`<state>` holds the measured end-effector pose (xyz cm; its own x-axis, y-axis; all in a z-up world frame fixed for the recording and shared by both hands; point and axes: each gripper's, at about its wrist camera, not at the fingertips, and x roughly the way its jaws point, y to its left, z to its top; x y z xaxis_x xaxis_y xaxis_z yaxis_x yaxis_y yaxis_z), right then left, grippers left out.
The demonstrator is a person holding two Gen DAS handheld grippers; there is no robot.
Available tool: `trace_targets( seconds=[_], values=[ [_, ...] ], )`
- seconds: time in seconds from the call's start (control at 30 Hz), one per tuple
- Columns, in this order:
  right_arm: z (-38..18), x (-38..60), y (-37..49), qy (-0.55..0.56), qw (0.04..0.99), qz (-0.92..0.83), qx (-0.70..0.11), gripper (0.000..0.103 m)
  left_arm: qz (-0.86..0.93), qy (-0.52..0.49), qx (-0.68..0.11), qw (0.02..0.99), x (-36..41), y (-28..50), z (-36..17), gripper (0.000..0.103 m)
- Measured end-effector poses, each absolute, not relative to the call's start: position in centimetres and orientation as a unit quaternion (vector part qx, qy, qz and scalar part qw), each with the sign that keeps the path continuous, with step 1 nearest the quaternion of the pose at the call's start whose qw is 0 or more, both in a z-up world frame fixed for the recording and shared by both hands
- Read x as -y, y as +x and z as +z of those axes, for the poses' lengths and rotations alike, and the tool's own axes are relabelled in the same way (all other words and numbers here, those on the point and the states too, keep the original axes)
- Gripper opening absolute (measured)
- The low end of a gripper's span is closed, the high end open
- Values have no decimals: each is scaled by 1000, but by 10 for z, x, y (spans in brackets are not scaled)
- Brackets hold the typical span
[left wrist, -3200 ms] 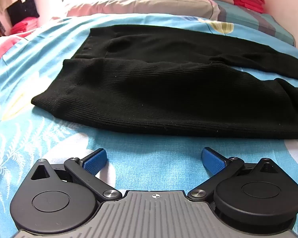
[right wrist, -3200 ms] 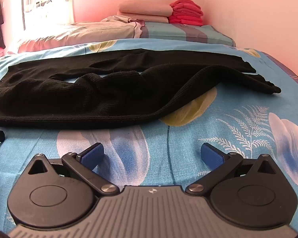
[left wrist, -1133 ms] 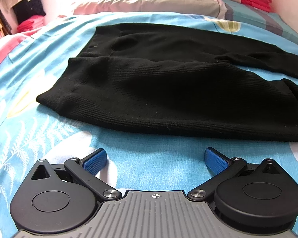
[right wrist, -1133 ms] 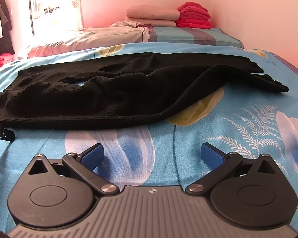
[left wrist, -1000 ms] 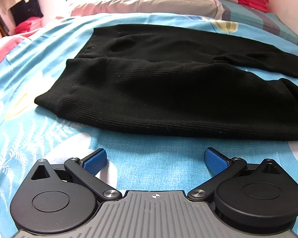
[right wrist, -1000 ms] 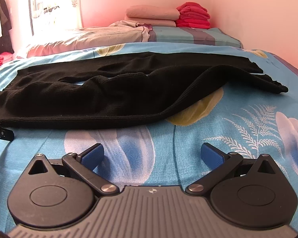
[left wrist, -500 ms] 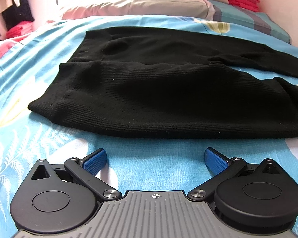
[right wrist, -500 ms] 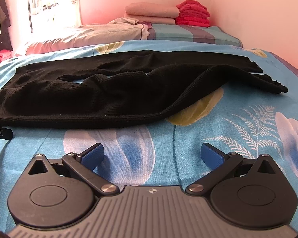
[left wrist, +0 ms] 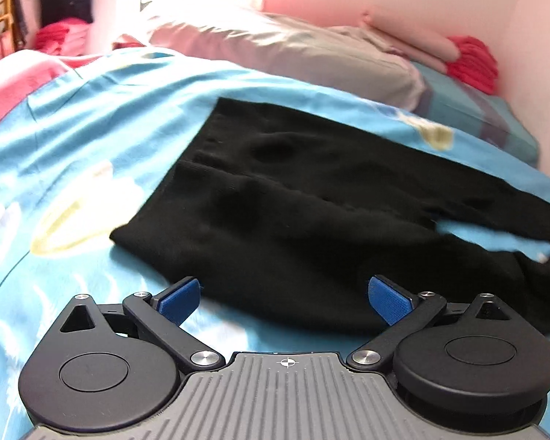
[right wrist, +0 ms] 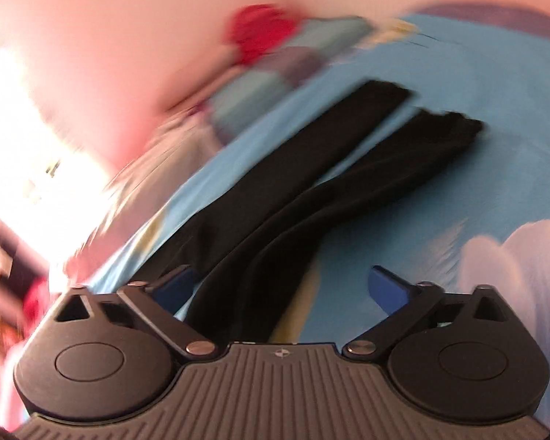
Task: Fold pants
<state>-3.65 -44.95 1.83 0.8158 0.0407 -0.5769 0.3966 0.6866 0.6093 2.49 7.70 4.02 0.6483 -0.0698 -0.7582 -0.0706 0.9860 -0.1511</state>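
Black ribbed pants lie spread flat on the blue floral bedsheet, waistband to the left and legs running off to the right. My left gripper is open and empty, hovering over the near edge of the pants close to the waist. In the right wrist view, which is tilted and blurred, the two pant legs run side by side away from me. My right gripper is open and empty, over the near leg.
A grey pillow and stacked pink and red folded cloth lie at the bed's head by the pink wall. Red clothes and hanging garments are off the bed's left side.
Both grippers have risen and moved forward over the pants. The right gripper has swung and tilted sharply, blurring its view. Both stay open and the pants have not moved.
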Motion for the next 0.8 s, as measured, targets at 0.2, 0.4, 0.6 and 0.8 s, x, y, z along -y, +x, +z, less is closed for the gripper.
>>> trace_targets(
  seconds=[0.2, 0.4, 0.6, 0.8],
  values=[
    [-18, 485, 4, 455, 836, -145, -270, 33, 35, -59, -474, 878, -65, 61, 1, 103],
    [-13, 508, -19, 426, 855, -181, -235, 8, 56, -21, -484, 873, -53, 66, -3, 103],
    [-26, 530, -48, 457, 836, -203, -225, 20, 58, -21, -483, 874, -52, 62, -2, 103],
    [21, 470, -70, 292, 891, -291, -192, 85, 57, -19, -475, 878, -61, 52, 6, 103]
  ],
)
